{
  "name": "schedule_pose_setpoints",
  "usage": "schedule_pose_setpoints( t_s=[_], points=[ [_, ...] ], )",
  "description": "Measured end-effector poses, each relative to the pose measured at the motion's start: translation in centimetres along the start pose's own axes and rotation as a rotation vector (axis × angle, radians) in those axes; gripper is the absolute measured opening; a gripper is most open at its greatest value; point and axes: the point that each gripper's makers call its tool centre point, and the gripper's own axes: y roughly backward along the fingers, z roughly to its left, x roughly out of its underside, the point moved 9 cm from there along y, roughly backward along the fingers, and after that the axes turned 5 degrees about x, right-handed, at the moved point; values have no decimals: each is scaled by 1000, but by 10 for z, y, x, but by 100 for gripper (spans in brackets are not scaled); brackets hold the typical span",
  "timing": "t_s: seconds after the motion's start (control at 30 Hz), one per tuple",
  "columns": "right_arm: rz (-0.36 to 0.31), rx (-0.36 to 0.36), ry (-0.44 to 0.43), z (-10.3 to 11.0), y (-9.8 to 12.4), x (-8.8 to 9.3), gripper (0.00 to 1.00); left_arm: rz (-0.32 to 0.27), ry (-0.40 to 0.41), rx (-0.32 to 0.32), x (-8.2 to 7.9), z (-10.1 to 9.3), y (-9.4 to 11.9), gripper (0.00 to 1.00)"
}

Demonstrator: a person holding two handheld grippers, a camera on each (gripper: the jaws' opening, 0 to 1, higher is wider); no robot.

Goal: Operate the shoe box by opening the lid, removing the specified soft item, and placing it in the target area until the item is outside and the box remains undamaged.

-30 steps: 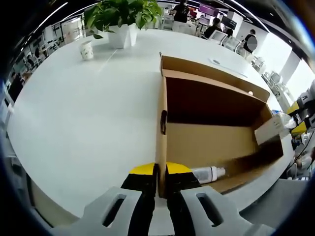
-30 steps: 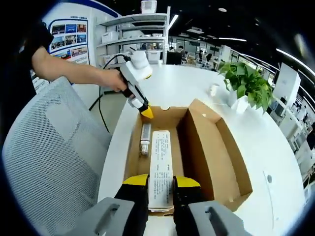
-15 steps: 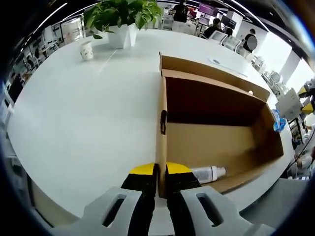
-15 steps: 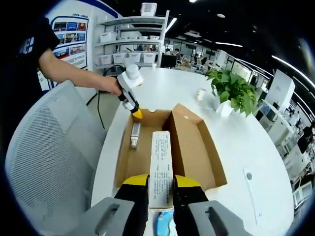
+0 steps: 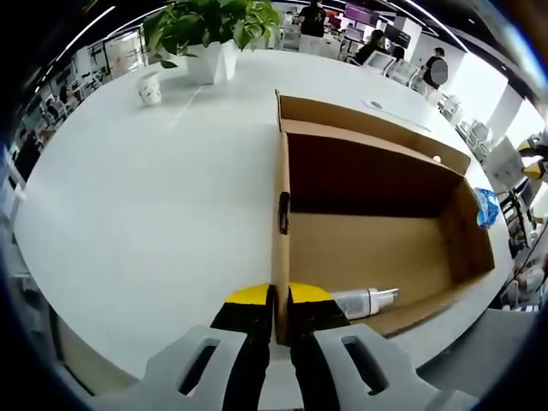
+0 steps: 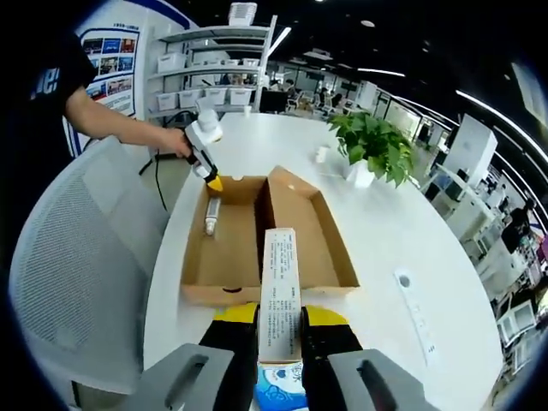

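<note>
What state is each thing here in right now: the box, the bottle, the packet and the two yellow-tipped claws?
Brown cardboard shoe box: open.
White bottle: lying inside the box.
White printed packet: lifted clear of the box.
Left gripper: shut on the box wall.
Right gripper: shut on the packet.

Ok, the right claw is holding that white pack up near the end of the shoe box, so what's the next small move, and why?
Probably swing the right claw sideways over the bare table, then lower it. The white pack is clamped and raised above the near wall of the shoe box, while the left claw grips the far wall, steadying it.
</note>
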Motion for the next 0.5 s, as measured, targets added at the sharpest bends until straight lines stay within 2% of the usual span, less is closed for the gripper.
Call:
schedule_pose_setpoints(
  t_s=[0.5],
  points=[
    [58, 76, -22, -31, 22, 43, 14, 3, -4, -3, 1, -2, 1, 3]
  ],
)
